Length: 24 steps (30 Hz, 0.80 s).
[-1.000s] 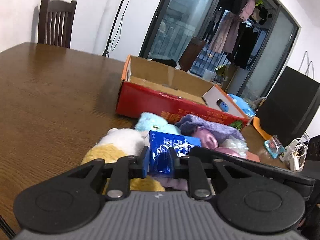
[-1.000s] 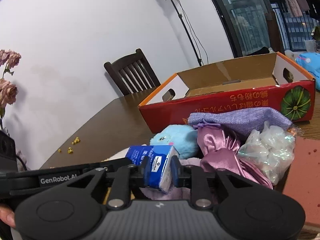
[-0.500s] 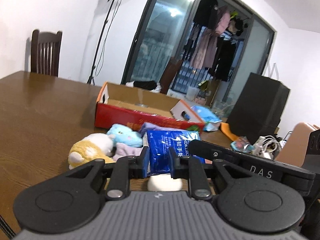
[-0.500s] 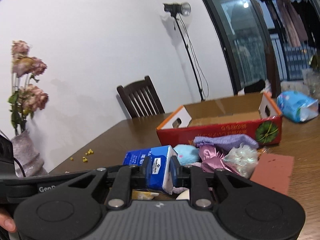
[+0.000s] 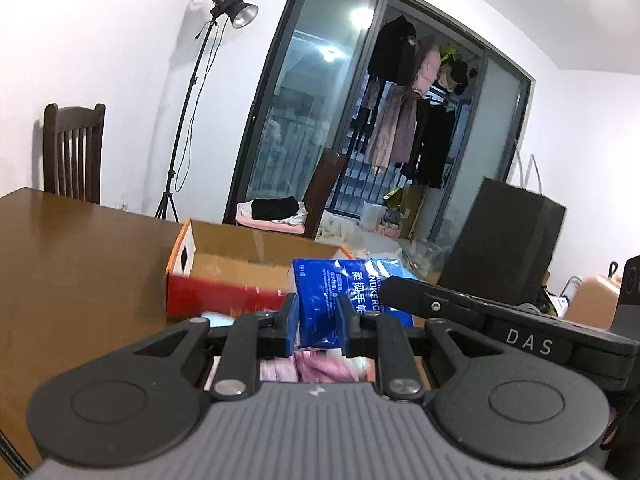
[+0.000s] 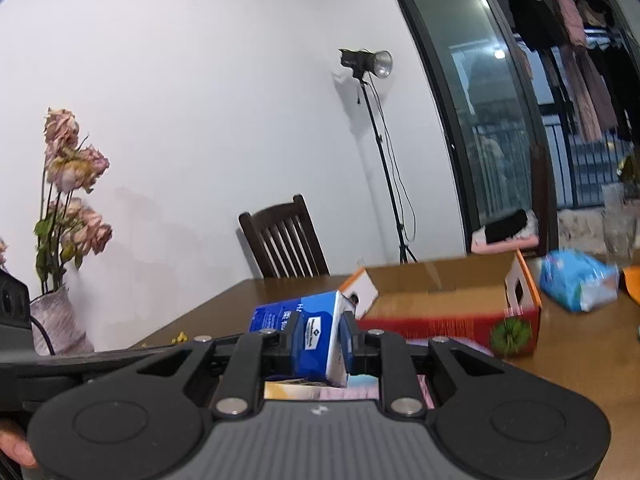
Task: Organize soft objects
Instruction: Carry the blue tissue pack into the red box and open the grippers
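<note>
Left wrist view: both grippers' fingers (image 5: 289, 322) clamp the blue tissue pack (image 5: 336, 300).

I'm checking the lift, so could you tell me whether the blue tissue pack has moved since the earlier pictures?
Yes. The blue tissue pack has risen: it sat low against the soft pile, below the red cardboard box, and now overlaps the box's open top, held in both tools.
</note>
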### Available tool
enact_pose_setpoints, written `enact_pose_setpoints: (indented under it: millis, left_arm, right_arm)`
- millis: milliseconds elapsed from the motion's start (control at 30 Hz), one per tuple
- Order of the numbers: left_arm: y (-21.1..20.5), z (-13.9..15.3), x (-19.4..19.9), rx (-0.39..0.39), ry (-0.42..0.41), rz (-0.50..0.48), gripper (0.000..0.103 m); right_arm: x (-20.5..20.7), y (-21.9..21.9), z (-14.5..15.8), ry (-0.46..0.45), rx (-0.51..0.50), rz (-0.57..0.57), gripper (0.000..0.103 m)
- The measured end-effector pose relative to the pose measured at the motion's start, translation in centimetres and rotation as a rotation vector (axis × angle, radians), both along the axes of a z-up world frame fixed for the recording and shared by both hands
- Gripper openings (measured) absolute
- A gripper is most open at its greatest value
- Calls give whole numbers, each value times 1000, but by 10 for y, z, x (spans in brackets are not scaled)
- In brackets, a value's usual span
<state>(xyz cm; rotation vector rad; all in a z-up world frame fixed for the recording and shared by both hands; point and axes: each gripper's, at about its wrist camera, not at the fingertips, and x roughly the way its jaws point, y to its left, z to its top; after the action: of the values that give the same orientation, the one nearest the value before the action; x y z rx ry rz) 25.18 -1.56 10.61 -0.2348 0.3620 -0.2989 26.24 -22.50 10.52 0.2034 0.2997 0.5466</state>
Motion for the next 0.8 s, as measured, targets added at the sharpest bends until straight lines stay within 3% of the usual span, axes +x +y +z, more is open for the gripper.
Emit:
enact_pose_setpoints:
  millis: [233, 400, 600, 700, 800]
  left_arm:
    - [23, 22, 129, -65, 68, 15, 20]
    - [48, 14, 249, -92, 205, 42, 20]
    - [65, -31, 364, -77, 358, 81, 19]
    - [62, -54, 394, -4, 401, 98, 19]
    - [55, -72, 408, 79, 411, 126, 21]
  right_arm:
    - [127, 11, 27, 73, 6, 27, 19]
    - [243, 38, 25, 187, 3, 51, 19]
    - [368, 68, -19, 393, 14, 30, 19]
    - [419, 74, -49, 497, 41, 5, 19]
    - [441, 87, -73, 561, 20, 7, 19]
